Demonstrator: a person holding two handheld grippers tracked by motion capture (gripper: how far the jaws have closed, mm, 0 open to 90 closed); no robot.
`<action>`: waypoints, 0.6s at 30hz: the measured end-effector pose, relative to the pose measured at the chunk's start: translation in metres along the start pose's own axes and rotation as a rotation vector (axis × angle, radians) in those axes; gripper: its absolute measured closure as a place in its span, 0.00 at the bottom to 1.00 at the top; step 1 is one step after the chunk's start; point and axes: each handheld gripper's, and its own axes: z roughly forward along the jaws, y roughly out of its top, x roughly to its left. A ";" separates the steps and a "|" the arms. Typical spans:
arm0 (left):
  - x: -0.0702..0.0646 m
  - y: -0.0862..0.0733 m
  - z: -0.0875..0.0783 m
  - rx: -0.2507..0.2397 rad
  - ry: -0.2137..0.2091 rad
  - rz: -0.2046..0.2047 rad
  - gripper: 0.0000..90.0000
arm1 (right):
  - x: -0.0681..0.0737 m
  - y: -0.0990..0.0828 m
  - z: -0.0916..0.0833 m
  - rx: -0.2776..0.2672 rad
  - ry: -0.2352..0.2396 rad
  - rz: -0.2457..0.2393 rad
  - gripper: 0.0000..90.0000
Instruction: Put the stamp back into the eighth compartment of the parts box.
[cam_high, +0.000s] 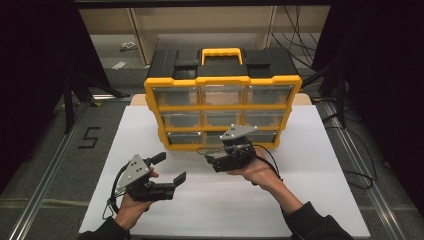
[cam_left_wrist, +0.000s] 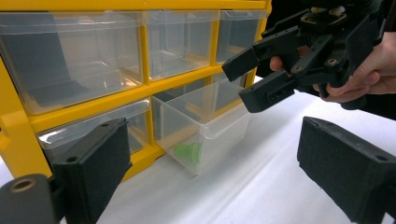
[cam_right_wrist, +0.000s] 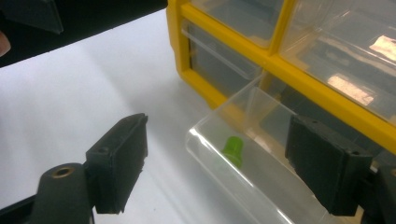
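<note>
Both grippers stand with jaws apart, holding nothing. Right gripper (cam_high: 212, 161) hovers just before the pulled-out bottom drawer (cam_right_wrist: 243, 172) of the yellow cabinet (cam_high: 222, 80); a green cap (cam_right_wrist: 233, 150) lies inside, ahead between its jaws. Left gripper (cam_high: 170, 170) waits farther back over the desk (cam_high: 310, 200).

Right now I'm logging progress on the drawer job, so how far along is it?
Done: the bottom middle drawer of the yellow organizer stands pulled out, with a small green piece lying inside. In hand: the right gripper hovers open just above the drawer, holding nothing. The left gripper waits open. Left: presumably lifting the piece out or closing the drawer.
</note>
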 end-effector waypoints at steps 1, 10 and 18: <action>0.000 0.000 0.000 0.000 0.000 0.000 0.11 | 0.000 0.000 0.000 0.000 0.001 -0.001 0.24; 0.000 0.000 0.000 -0.001 -0.001 0.000 0.11 | 0.005 -0.003 0.000 0.005 0.015 -0.009 0.24; 0.000 0.000 0.000 -0.002 -0.001 -0.002 0.11 | 0.009 -0.007 -0.001 0.013 0.024 -0.015 0.24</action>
